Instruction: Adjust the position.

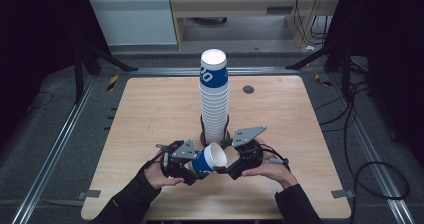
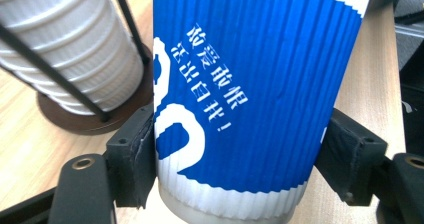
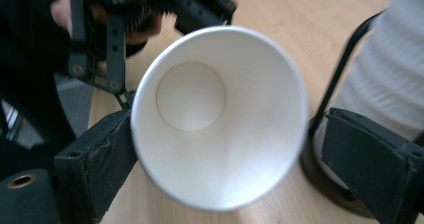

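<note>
1. Two grippers met over one blue-and-white paper cup (image 1: 209, 160), which lay on its side in the air just in front of the tall stack of cups (image 1: 214, 96) in its wire holder (image 1: 215, 134), above the wooden table (image 1: 150, 114).
2. The left gripper (image 1: 192, 170) had its jaws pinched on the cup's ribbed blue sleeve near the base; in the left gripper view the black pads (image 2: 134, 154) pressed both sides of the cup (image 2: 250, 99).
3. The right gripper (image 1: 225, 169) sat at the cup's open mouth. In the right gripper view its jaws stood spread to either side of the white rim (image 3: 220, 114); the left pad looked close to the rim, though the blur there made contact hard to judge, and the right pad stood clear of it.
4. I took this for a handover just done: the cup passed to the left gripper, the right one letting go.
5. The next move, as I judged it, called for the right gripper to back away from the rim without knocking it, while the left kept a gentle pinch so the thin wall did not buckle, and steered clear of the stack.
</note>
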A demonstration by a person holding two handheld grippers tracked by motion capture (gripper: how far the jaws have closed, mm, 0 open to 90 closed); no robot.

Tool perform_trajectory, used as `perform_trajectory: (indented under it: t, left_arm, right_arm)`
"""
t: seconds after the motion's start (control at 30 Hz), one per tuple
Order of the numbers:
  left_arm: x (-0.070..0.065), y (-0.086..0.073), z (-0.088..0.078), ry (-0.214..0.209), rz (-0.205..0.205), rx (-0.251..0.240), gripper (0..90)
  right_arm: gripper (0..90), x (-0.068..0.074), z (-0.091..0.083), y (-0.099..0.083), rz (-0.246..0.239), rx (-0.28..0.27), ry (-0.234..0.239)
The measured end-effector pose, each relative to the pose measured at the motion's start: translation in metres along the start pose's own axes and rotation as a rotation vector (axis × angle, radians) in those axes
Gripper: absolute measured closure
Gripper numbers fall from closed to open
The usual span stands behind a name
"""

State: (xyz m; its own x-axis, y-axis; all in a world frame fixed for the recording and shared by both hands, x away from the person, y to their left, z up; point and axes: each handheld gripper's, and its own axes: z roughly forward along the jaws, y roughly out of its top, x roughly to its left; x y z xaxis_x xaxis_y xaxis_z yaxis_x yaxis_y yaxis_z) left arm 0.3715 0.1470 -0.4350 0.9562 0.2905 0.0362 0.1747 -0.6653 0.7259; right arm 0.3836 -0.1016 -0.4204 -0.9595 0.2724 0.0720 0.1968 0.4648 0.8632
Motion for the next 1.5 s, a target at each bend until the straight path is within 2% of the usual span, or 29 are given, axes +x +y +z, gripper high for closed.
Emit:
perform_trajectory:
  t: [0.1, 0.17, 0.4, 0.53, 0.67, 0.9, 1.13, 1.5]
  left_arm:
    - [0.004, -0.001, -0.005, 0.016, -0.016, -0.018, 25.7]
    - [0.007, -0.002, -0.010, 0.025, -0.027, -0.037, 25.7]
    - [0.014, -0.004, -0.025, 0.050, -0.097, -0.148, 25.7]
    - [0.014, -0.003, -0.031, 0.058, -0.111, -0.212, 25.7]
    - [0.010, 0.000, -0.032, 0.064, -0.109, -0.250, 25.7]
    - [0.003, 0.006, -0.026, 0.050, -0.084, -0.250, 25.7]
    - [-0.005, 0.012, -0.017, 0.036, -0.058, -0.237, 25.8]
    - [-0.012, 0.014, -0.006, 0.030, -0.041, -0.223, 25.8]
  right_arm:
    - [8.3, -0.003, -0.011, 0.002, 0.016, -0.052, -0.025]
    - [8.3, -0.004, -0.016, 0.002, 0.022, -0.066, -0.044]
    - [8.1, -0.011, -0.028, -0.001, 0.069, -0.139, -0.092]
    - [8.9, -0.014, -0.030, -0.004, 0.105, -0.178, -0.087]
    - [9.0, -0.013, -0.027, -0.004, 0.106, -0.194, -0.069]
    - [9.2, -0.008, -0.015, -0.002, 0.109, -0.194, 0.003]
    - [9.3, -0.004, -0.008, -0.001, 0.112, -0.202, 0.045]
    - [13.0, 0.000, -0.001, 0.001, 0.119, -0.209, 0.082]
